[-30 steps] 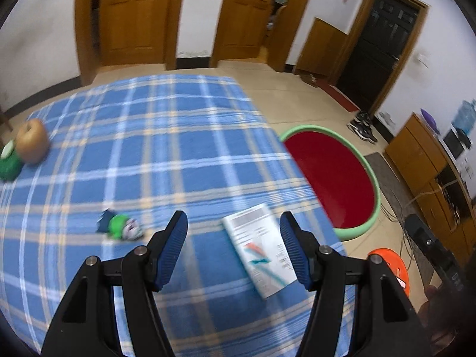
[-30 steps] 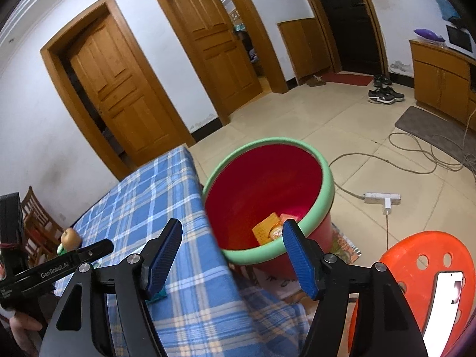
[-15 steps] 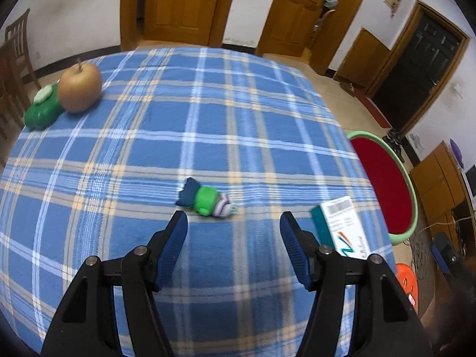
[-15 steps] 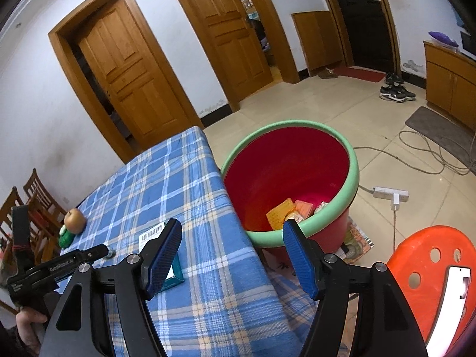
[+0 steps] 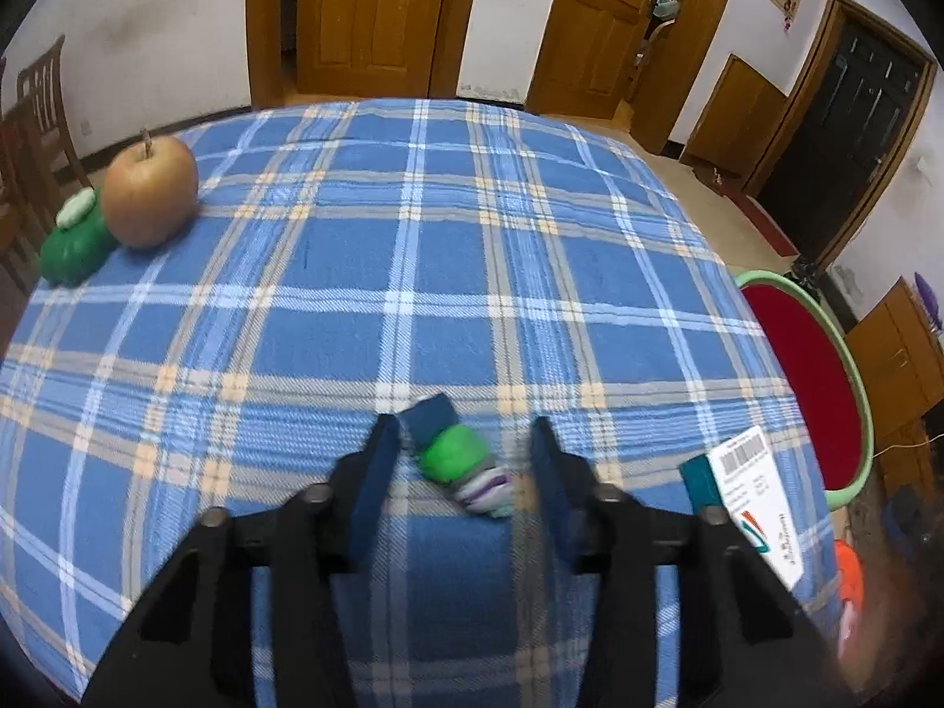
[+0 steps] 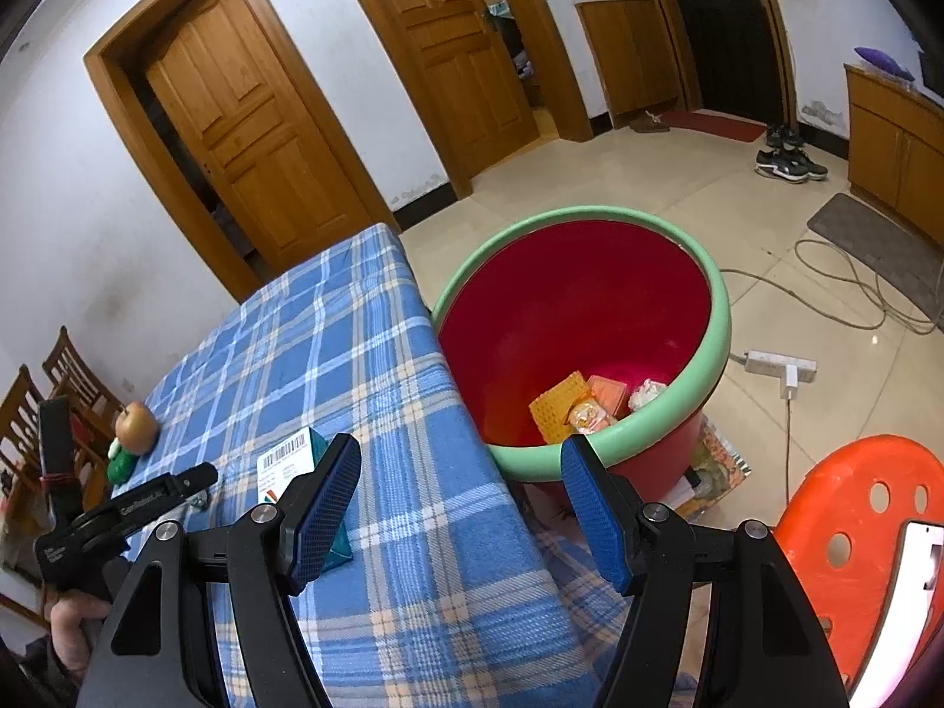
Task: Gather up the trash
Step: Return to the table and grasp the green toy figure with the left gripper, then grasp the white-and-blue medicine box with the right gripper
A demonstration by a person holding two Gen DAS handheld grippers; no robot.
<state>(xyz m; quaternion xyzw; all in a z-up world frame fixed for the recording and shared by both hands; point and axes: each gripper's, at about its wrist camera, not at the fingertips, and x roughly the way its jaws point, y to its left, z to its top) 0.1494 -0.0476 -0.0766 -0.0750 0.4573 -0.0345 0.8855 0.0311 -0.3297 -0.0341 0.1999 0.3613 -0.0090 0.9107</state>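
Note:
A crumpled green, blue and white wrapper [image 5: 457, 455] lies on the blue plaid tablecloth [image 5: 413, 271]. My left gripper [image 5: 463, 460] is open with its fingers on either side of the wrapper, close but apart from it. A teal and white carton [image 5: 746, 498] lies near the table's right edge; it also shows in the right wrist view [image 6: 289, 466]. A red bin with a green rim [image 6: 590, 330] stands on the floor beside the table and holds several pieces of trash. My right gripper [image 6: 457, 501] is open and empty above the table edge by the bin.
An apple [image 5: 150, 189] and a green toy [image 5: 74, 239] sit at the table's far left. An orange stool [image 6: 855, 531] stands at the right. Wooden chairs [image 6: 65, 377] stand left of the table. A power strip and cables [image 6: 779, 366] lie on the floor.
My left gripper has swung left from the carton and come down around the wrapper, its jaws narrower. My right gripper has barely moved, and the carton has come into its view.

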